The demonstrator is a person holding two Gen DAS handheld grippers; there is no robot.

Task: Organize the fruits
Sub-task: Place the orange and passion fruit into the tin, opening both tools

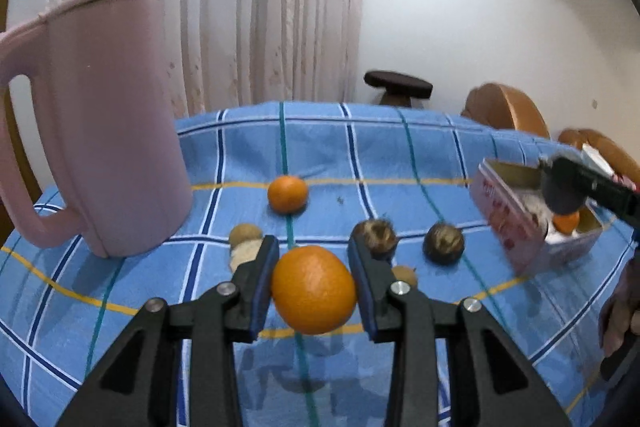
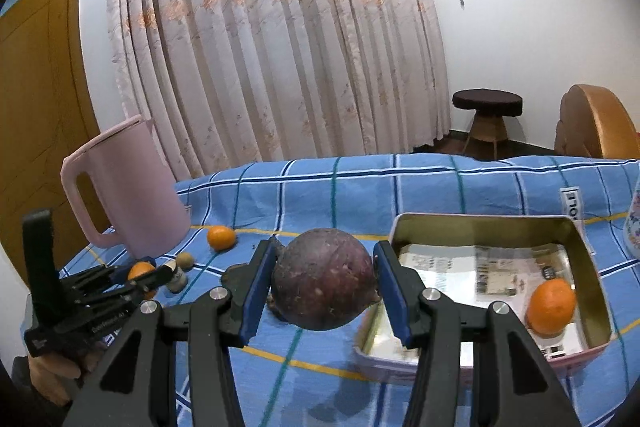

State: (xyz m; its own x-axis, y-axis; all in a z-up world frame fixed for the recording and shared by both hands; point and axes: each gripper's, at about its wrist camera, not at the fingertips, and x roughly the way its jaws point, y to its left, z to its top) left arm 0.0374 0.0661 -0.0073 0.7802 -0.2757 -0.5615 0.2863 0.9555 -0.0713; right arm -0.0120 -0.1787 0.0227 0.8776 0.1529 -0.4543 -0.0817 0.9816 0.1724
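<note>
My left gripper point(image 1: 314, 283) is shut on a large orange point(image 1: 314, 289) and holds it just above the blue checked cloth. My right gripper point(image 2: 324, 285) is shut on a dark purple round fruit point(image 2: 325, 279) and holds it by the left edge of the open tin box point(image 2: 496, 223). The tin is lined with paper and has one small orange point(image 2: 551, 305) in it. In the left wrist view the tin point(image 1: 504, 223) is at the right with the right gripper point(image 1: 568, 187) above it. On the cloth lie a small orange point(image 1: 287, 193), two dark fruits point(image 1: 376, 233) point(image 1: 444, 242) and small brown fruits point(image 1: 245, 235).
A tall pink jug point(image 1: 100, 131) stands at the left of the table, also in the right wrist view point(image 2: 128, 191). Curtains hang behind the table. A dark stool point(image 2: 487, 115) and a wooden chair point(image 2: 596, 123) stand beyond the far edge.
</note>
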